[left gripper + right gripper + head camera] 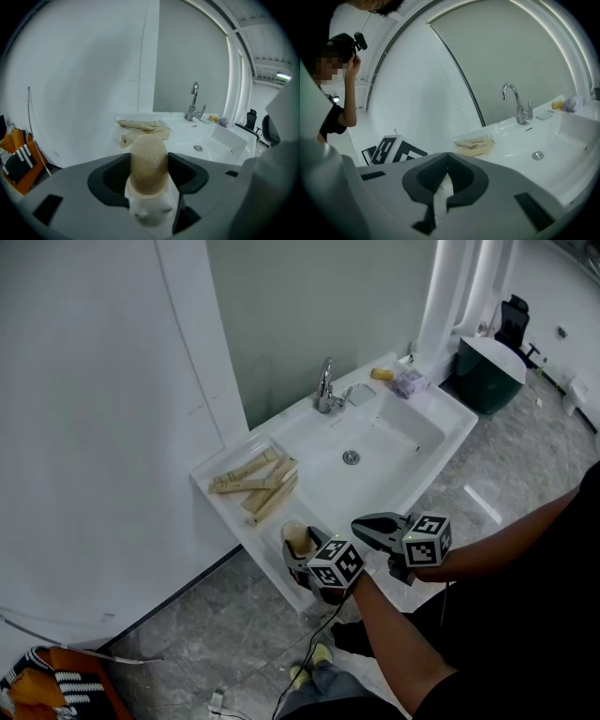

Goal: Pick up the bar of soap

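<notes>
A: Furthest left first?

B: Orange-and-black striped cloth (37,688) down on the floor, well apart from the job. Then, on the left ledge of the white ceramic counter (234,517), a loose heap of pale flat wooden sticks (255,482), lying flat and crossing one another.

A: And the soap?

B: Tan, round-topped bar of soap (148,157), upright at the counter's near corner. Clamped between the dark pads of the left tool (149,172), top standing proud of them. Hard to tell whether clear of the counter or resting on it.

A: Best way to finish the lift?

B: Probably straight up and slowly, with a steady squeeze. Likely slippery, so no tilting or twisting. Worth steering away from the sticks just beyond.

A: Right tool?

B: Right tool (446,161) just beside the left one, over the front rim, pinched together on nothing. Best kept out of the way.

A: Containers?

B: Sunken rectangular basin (412,432), bare apart from the round metal drain (351,457), with a chrome tap (326,390) behind. On the far corner, a small yellow piece (382,374) beside a crumpled lilac lump (410,383), both too small to name. Far right, on the floor, a dark green bin with a white lid (489,371), lid down, contents hidden.
</notes>
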Available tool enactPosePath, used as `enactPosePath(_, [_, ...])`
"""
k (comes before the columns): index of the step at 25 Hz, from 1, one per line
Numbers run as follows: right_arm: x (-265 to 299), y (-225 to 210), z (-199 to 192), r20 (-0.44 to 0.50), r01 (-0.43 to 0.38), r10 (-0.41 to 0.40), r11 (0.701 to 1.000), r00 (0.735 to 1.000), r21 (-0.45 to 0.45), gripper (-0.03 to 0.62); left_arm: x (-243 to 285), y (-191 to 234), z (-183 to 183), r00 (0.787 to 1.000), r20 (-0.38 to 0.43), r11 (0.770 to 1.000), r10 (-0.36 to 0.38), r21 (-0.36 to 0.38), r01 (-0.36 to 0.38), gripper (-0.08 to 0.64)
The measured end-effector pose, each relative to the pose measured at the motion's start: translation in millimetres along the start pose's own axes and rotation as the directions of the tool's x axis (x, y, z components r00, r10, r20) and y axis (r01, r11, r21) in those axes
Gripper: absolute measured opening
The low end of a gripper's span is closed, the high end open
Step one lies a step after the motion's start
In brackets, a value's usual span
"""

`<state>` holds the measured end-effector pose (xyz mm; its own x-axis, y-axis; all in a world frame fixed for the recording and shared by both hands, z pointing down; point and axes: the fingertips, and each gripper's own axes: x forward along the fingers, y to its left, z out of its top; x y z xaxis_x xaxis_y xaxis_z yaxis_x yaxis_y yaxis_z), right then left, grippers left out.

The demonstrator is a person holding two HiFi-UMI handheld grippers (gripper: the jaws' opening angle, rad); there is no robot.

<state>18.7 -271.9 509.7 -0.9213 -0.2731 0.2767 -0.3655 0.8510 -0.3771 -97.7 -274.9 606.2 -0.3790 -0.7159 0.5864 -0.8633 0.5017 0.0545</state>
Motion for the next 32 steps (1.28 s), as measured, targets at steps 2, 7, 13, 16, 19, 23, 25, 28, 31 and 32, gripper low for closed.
enactPosePath(2, [1,0,0,0.0,0.0,0.0,1.0,1.0,0.003,0.005,-2,-2,1,1.0,0.006,1.0,-0.002,0.012,0.002,0.27])
enactPosePath(7, [3,2,2,-0.002,-0.005,0.005,1.0,1.0,-0.006,0.005,-6,1,1,1.0,0.011,1.0,0.011,0.011,-0.011,0.27])
enactPosePath(13, [2,8,9,0.018,-0.014,0.014,1.0,1.0,-0.02,0.005,-13,6,6,1.0,0.026,0.999,0.016,0.027,-0.017,0.27])
enactPosePath(16, [0,9,10,0.013,-0.007,0.008,0.999,1.0,-0.032,0.005,-16,7,8,0.999,0.029,1.0,0.018,0.01,-0.019,0.27])
enactPosePath(19, [-1,5,12,0.016,0.003,-0.002,0.999,1.0,-0.041,0.005,-15,5,9,0.999,0.034,1.0,0.012,-0.005,-0.012,0.27])
enactPosePath(23, [-5,0,12,0.027,0.024,-0.023,0.999,0.999,-0.035,0.005,-19,3,5,0.999,0.038,1.0,0.008,-0.004,-0.008,0.27])
enactPosePath(25, [-6,-1,13,0.029,0.03,-0.029,0.999,0.999,-0.041,0.005,-22,2,6,0.999,0.041,1.0,0.007,-0.004,-0.007,0.27])
enactPosePath(28, [-6,2,13,0.03,0.025,-0.023,0.998,0.999,-0.051,0.005,-26,6,2,0.999,0.04,1.0,0.013,-0.004,-0.013,0.27])
enactPosePath(31, [-6,6,14,0.038,0.018,-0.016,0.998,0.999,-0.054,0.005,-30,10,-1,0.999,0.037,1.0,0.018,-0.002,-0.018,0.27])
enactPosePath(32, [-7,6,14,0.039,0.018,-0.016,0.998,0.999,-0.057,0.005,-31,12,-1,0.999,0.036,1.0,0.019,-0.003,-0.019,0.27])
